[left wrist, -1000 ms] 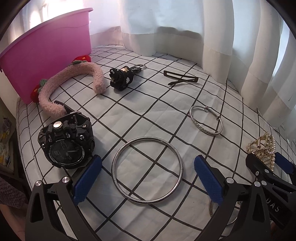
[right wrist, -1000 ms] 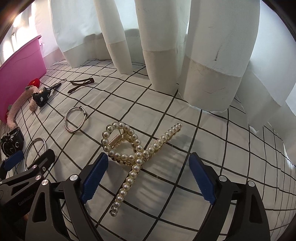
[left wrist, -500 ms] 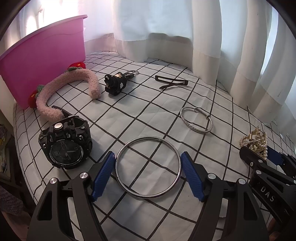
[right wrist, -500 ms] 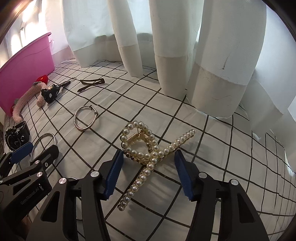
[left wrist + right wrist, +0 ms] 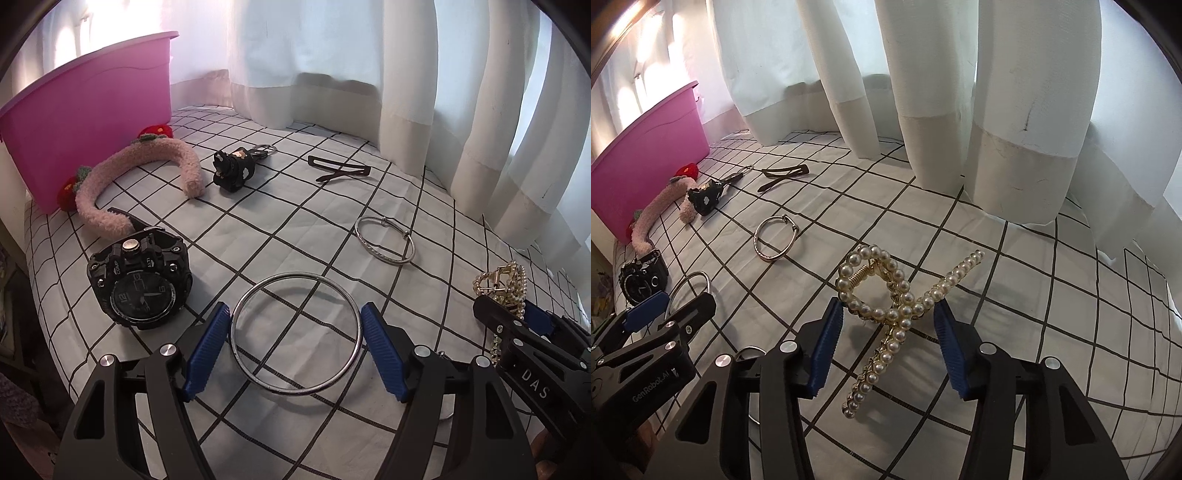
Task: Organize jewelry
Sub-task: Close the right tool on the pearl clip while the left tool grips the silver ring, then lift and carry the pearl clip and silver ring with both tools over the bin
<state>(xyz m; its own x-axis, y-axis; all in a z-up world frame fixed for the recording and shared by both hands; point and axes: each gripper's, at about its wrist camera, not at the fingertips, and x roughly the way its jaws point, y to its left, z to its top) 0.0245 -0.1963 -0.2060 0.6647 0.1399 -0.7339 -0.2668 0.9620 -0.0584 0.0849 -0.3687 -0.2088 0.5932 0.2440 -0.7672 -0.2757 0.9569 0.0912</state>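
Large plain silver metal ring bangle (image 5: 297,333) lies flat on the white cloth with a black grid (image 5: 258,236), framed between the two blue ribbed pads of the left claw (image 5: 295,345); pads sit just outside the ring on either side, contact not resolvable, so the claw reads as spread around the bangle, not clamped. Gold hair clip set with pearl beads (image 5: 899,306) lies on the same cloth between the blue pads of the right claw (image 5: 889,341); left pad at the pearl loop, right pad just beside the crossing arm, jaws apart, touching or not cannot be told. In the left wrist view the right claw sits at the right edge with the pearl clip just beyond it. Black chunky digital-analog wristwatch (image 5: 140,280) lies just left of the bangle. Thin silver bracelet with a clasp (image 5: 385,240) lies beyond the bangle to the right, apart from it. Farther back: fuzzy pink headband with red strawberry trims (image 5: 140,173), small black keyring charm (image 5: 232,171), flat dark brown hair clip (image 5: 340,171). Pink plastic tub (image 5: 85,110) stands at far left, headband against its base. White curtains (image 5: 369,55) hang along the back edge.
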